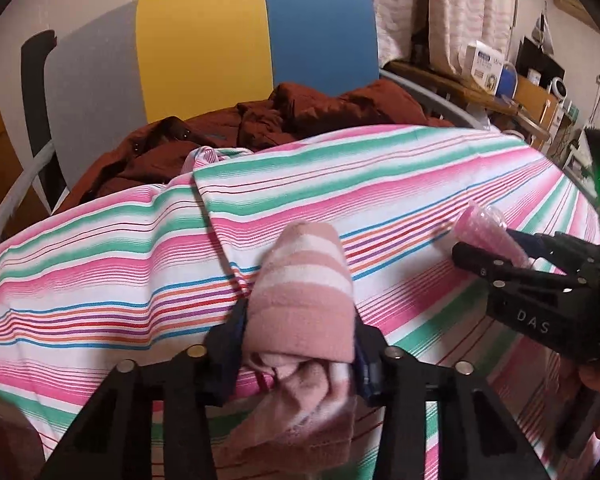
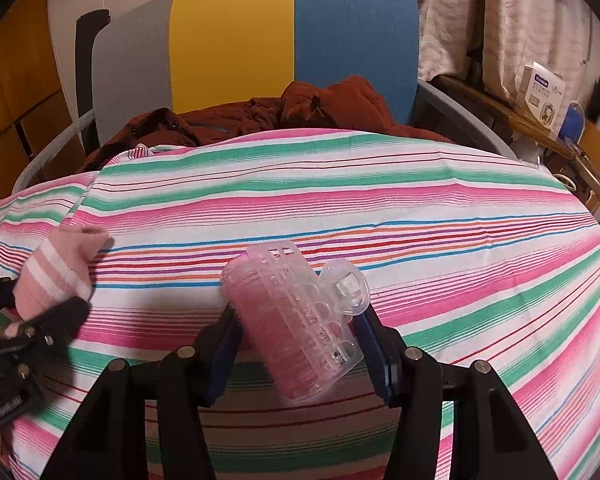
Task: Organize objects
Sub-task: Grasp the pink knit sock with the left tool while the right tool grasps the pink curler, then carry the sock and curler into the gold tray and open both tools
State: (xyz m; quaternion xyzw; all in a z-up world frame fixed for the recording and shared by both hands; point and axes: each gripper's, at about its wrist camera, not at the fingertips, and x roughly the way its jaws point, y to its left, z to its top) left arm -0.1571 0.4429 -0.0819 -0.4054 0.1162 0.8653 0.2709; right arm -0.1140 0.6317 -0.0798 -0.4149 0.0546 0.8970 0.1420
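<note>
A pink and white striped sock (image 1: pixel 304 292), folded into a bundle, sits between the pads of my left gripper (image 1: pixel 298 332), which is shut on it just above the striped cloth (image 1: pixel 100 264). The same sock (image 2: pixel 60 268) shows at the left edge of the right wrist view, with the left gripper (image 2: pixel 40 320) around it. My right gripper (image 2: pixel 300 340) is shut on a clear plastic hair roller with a pink core and a clip (image 2: pixel 300 320). In the left wrist view the right gripper (image 1: pixel 500 256) holds that roller (image 1: pixel 488 228) at the right.
A striped cloth (image 2: pixel 380 208) covers the table. Behind it stands a chair (image 1: pixel 220 48) with a grey, yellow and blue back, and a rust-brown jacket (image 1: pixel 292 120) lies on its seat. Shelves with boxes (image 1: pixel 484 64) fill the far right.
</note>
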